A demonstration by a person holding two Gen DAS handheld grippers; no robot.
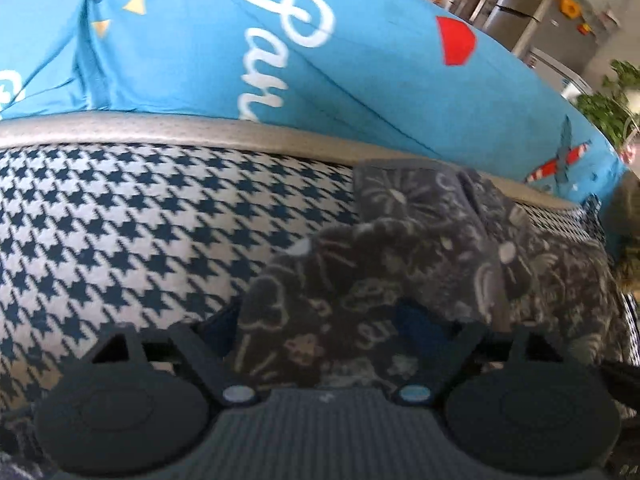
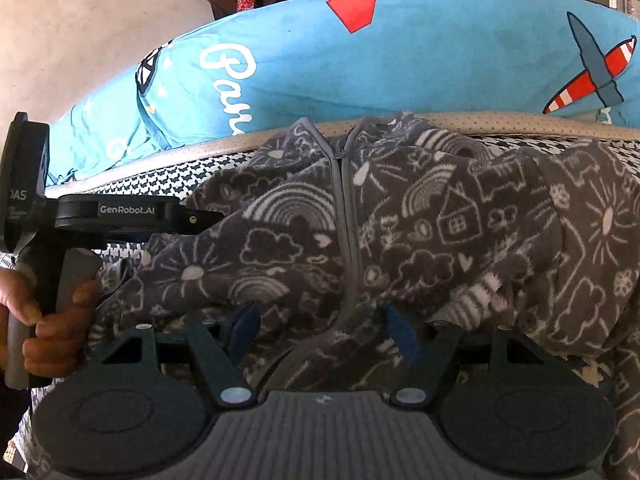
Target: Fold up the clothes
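Observation:
A dark grey fleece zip-up garment (image 2: 440, 220) with white doodles of clouds, houses and rainbows lies rumpled on a houndstooth-covered surface (image 2: 160, 184). Its zipper runs down toward my right gripper (image 2: 322, 322), which is open, its blue fingers (image 2: 244, 316) spread over the fabric. My left gripper (image 2: 208, 218) comes in from the left with its tip at the garment's left edge. In the left wrist view the garment (image 1: 400, 248) bunches between and over my left gripper (image 1: 322, 326), which is open, its fingers (image 1: 420, 328) wide apart and the tips partly hidden by cloth.
A person's hand (image 2: 48, 320) holds the left gripper's handle. Behind the houndstooth surface (image 1: 140, 220) runs a beige piped edge (image 1: 160, 128), then blue printed bedding (image 1: 200, 60) (image 2: 440, 60). A steel fridge (image 1: 540, 12) and a green plant (image 1: 612, 100) stand at the far right.

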